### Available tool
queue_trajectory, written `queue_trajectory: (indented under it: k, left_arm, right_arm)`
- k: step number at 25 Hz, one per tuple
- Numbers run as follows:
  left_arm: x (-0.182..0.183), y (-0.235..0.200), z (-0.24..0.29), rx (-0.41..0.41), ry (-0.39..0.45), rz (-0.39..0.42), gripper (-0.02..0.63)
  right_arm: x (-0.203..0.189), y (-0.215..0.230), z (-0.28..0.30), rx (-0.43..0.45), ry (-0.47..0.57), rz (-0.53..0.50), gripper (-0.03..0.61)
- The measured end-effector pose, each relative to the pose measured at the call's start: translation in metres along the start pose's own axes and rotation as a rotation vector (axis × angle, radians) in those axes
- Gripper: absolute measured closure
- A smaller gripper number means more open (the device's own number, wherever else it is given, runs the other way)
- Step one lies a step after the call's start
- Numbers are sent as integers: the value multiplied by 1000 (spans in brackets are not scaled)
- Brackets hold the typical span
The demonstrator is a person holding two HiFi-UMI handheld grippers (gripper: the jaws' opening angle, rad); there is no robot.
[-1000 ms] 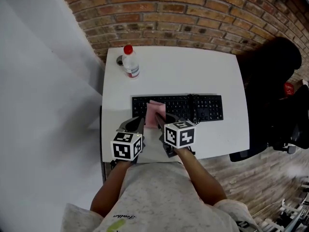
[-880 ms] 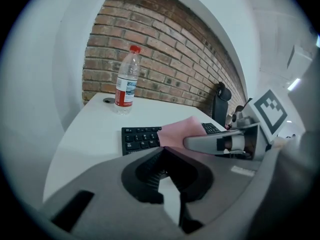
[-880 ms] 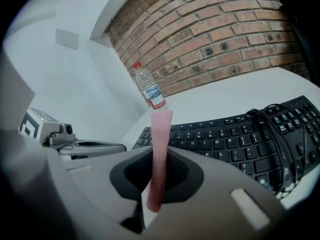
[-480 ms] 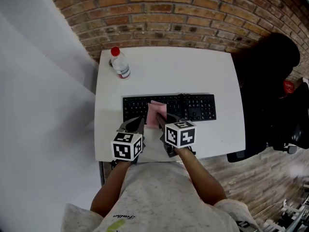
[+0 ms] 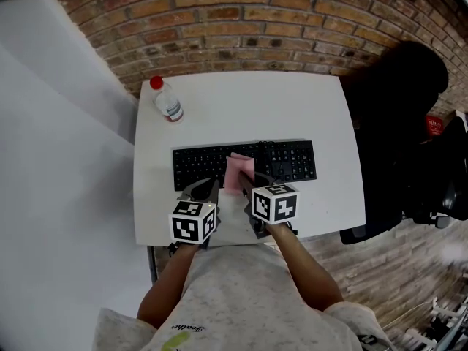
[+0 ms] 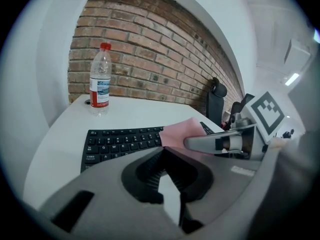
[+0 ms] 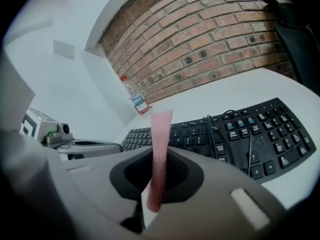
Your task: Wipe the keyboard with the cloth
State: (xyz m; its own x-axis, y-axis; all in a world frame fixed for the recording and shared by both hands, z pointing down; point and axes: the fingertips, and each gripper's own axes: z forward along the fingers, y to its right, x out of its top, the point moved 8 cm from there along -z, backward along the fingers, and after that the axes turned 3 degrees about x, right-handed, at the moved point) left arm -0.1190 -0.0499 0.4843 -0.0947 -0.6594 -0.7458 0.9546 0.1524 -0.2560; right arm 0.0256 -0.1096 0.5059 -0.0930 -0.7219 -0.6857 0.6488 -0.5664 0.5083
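Observation:
A black keyboard [image 5: 292, 161] lies across the white table [image 5: 241, 101], with a black cable [image 7: 214, 134] draped over its middle. My right gripper [image 5: 246, 189] is shut on a pink cloth [image 5: 240, 170], which rests on the keys near the keyboard's middle. In the right gripper view the cloth [image 7: 161, 126] rises as a thin strip between the jaws of that gripper [image 7: 159, 151], with the keyboard [image 7: 250, 129] beyond. My left gripper [image 5: 206, 187] hovers at the keyboard's near edge, just left of the cloth. Its jaws [image 6: 163, 151] meet with nothing between them; the cloth [image 6: 181, 132] and keyboard [image 6: 117, 141] lie ahead.
A plastic water bottle with a red cap [image 5: 167, 102] stands at the table's far left corner, also the bottle [image 6: 100, 76] in the left gripper view. A brick wall [image 5: 241, 20] runs behind the table. A black office chair [image 5: 398, 108] stands at the right side.
Both grippers have shifted right along the keyboard, carrying the cloth from its left part towards its middle. The head camera has followed, so table and bottle sit further left in view.

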Motion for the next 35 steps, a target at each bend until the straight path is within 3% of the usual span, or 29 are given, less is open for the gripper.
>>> queue_trajectory:
  k: [35]
  left_arm:
    - [5, 86, 42, -39, -7, 47, 620]
  right_arm:
    - [7, 87, -82, -59, 81, 43, 555]
